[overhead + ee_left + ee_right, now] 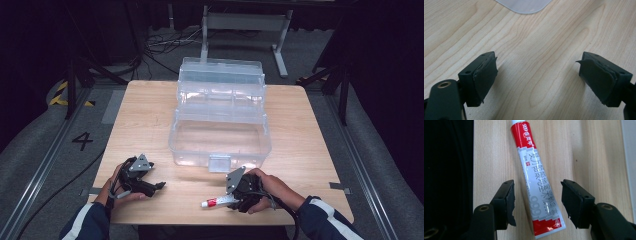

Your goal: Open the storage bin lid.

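Right tool (536, 202): jaws wide, straddling red-and-white ointment tube (536, 180) flat on light wooden desk (586, 157), pads clear. Left tool (536, 80): wide, empty.

- The table (145, 115) has a pale, matt wood-grain top.
- The storage box (220, 135) on the table is clear, glossy plastic.
- The ointment tube (537, 182) is smooth and shiny, red and white.
- The right gripper (537, 203) has matt black pads (510, 202), ragged-edged.
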The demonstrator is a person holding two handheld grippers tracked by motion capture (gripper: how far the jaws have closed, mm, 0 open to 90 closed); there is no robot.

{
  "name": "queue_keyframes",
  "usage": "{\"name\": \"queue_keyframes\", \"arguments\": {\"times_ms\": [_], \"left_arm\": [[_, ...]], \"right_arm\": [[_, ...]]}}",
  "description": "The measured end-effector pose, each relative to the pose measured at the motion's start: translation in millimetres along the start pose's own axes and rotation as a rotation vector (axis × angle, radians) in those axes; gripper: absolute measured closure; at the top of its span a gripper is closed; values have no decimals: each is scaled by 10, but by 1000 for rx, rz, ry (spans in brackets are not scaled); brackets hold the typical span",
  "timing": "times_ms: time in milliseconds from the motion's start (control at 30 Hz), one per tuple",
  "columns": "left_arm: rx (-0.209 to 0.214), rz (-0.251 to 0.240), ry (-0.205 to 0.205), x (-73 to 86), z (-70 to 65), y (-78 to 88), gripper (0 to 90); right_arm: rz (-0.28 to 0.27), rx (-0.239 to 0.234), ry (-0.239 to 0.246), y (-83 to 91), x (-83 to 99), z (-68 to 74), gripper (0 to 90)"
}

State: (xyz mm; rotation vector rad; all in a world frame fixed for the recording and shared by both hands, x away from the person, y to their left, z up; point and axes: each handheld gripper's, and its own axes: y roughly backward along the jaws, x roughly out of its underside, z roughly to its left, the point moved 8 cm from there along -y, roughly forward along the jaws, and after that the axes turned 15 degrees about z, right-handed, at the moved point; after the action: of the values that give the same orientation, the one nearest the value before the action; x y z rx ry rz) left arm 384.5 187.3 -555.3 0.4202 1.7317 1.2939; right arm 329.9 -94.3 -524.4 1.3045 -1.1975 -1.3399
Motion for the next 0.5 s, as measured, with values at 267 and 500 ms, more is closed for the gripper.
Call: {"name": "queue_keyframes", "arguments": {"times_ms": [267,500], "left_arm": [[-3,-16,10,-15,1,-14,149],[-10,-16,8,-26,7,-19,144]], "right_arm": [[74,-7,50,-30,-181,5,481],[130,-7,97,-66,-281,31,498]]}}
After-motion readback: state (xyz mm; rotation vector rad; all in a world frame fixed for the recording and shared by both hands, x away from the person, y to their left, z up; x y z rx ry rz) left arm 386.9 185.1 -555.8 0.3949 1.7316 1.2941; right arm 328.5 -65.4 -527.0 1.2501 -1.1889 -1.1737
